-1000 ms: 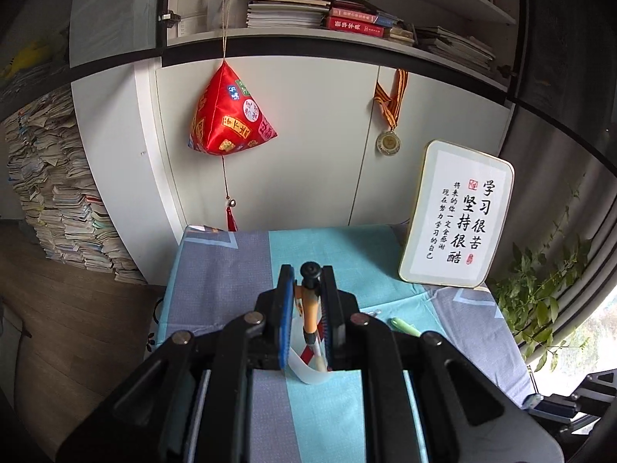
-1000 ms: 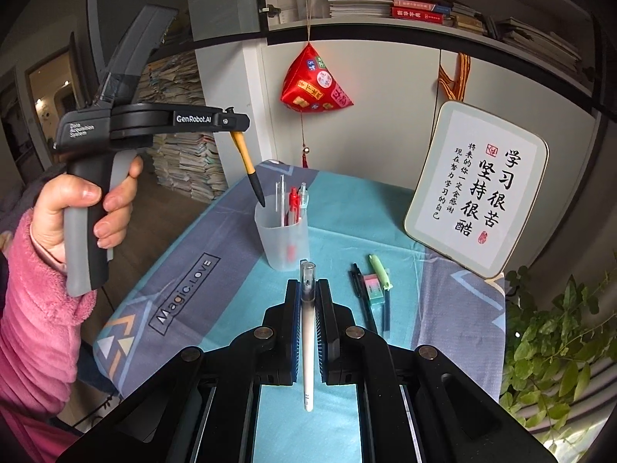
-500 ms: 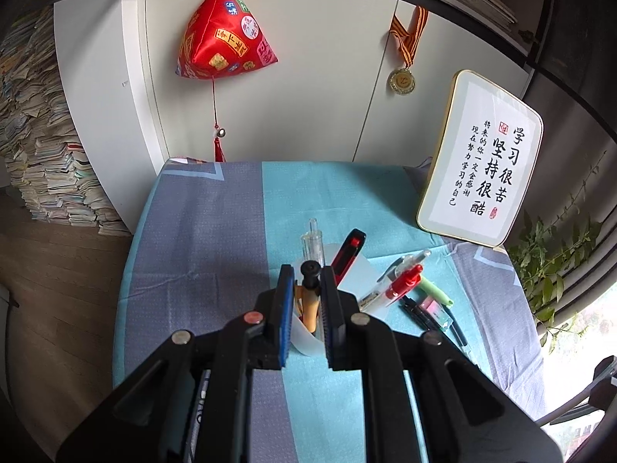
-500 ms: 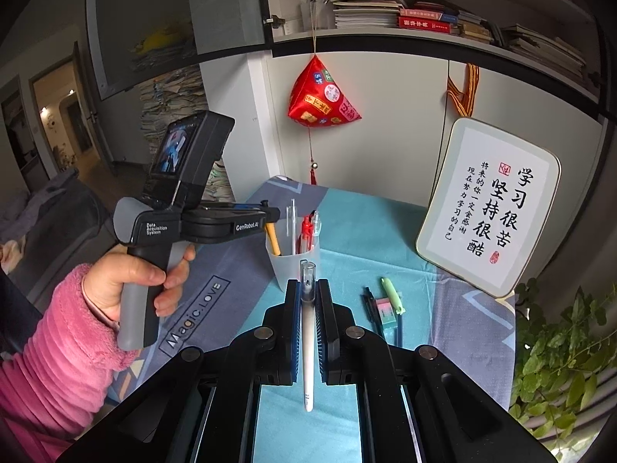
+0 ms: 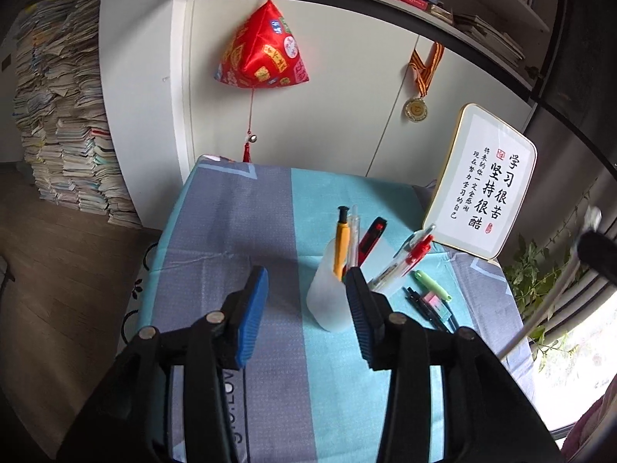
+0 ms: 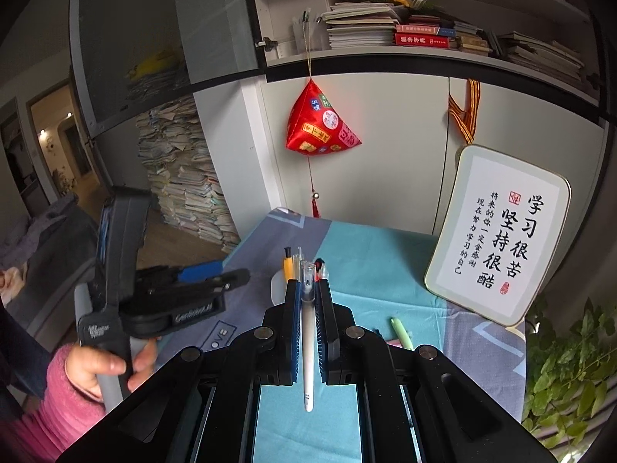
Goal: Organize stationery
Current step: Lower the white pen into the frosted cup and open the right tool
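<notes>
The right tool (image 6: 307,289) is clenched on a white pen (image 6: 307,332), pads pressing both sides of its barrel. The pen's long axis runs along the tool's fingers: its clear end points forward and up toward the pen cup (image 6: 278,289), its white tip back toward the camera and down. The pen is in the air, on the near side of the cup and above the worktop (image 6: 370,254).

The left tool (image 5: 306,308) is released, its jaws opening, with nothing pressed between the blue pads (image 5: 250,316); the cup (image 5: 327,297) shows in the gap beyond them, close to the right-hand pad. The cup stands upright on the worktop (image 5: 239,239). In it an orange pen (image 5: 341,243) stands almost upright, black end up, beside a clear pen (image 5: 353,239) and a red-and-black knife (image 5: 371,235); two more pens (image 5: 405,258) lean out toward the framed calligraphy board (image 5: 482,185).

Only the left wrist view shows the cup's contents in full and, to the right of the cup, a green highlighter (image 5: 432,279), a black pen (image 5: 424,306) and a pink-and-green eraser (image 5: 435,303) lying flat. Only the right wrist view shows the left tool (image 6: 235,276) from the side, left of the cup, held by a hand (image 6: 104,370) in a pink sleeve (image 6: 50,413).
</notes>
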The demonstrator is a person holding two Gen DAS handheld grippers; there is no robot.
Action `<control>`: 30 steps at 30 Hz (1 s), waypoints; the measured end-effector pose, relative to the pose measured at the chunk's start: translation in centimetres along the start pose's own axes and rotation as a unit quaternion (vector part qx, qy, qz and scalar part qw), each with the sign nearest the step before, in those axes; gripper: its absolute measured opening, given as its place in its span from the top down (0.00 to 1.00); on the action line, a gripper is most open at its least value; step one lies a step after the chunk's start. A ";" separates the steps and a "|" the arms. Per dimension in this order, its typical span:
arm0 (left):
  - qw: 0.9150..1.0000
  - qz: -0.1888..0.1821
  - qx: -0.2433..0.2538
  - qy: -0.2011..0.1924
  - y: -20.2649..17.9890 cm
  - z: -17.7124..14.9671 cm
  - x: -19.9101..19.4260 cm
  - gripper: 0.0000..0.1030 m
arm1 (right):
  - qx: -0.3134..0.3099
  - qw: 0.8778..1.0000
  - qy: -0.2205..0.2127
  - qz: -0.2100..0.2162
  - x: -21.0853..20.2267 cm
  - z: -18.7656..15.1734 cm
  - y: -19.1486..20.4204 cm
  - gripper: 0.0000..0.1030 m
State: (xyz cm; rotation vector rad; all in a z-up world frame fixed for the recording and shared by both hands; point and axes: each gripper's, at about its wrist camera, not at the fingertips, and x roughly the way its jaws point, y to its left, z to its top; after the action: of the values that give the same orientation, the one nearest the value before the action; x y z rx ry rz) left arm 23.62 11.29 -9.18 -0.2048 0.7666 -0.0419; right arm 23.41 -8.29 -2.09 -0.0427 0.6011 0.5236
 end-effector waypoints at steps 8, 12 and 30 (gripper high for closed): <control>0.999 0.014 -0.049 0.008 3.2 -3.4 -1.1 0.61 | 0.022 0.998 -0.058 0.010 3.9 3.9 0.8 0.92; 0.999 0.015 -0.048 0.005 3.4 -4.0 -1.4 0.61 | 0.021 0.997 -0.068 0.003 6.5 4.2 1.0 0.92; 1.000 -0.005 -0.013 0.011 2.2 -4.8 -0.3 0.61 | 0.043 0.999 0.009 -0.020 12.3 -0.2 -1.9 0.92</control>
State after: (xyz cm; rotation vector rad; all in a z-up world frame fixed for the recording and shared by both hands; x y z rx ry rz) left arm 20.01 12.66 -12.72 -0.2332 0.7888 -0.0448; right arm 32.81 -4.33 -9.29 0.0219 0.6388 0.4595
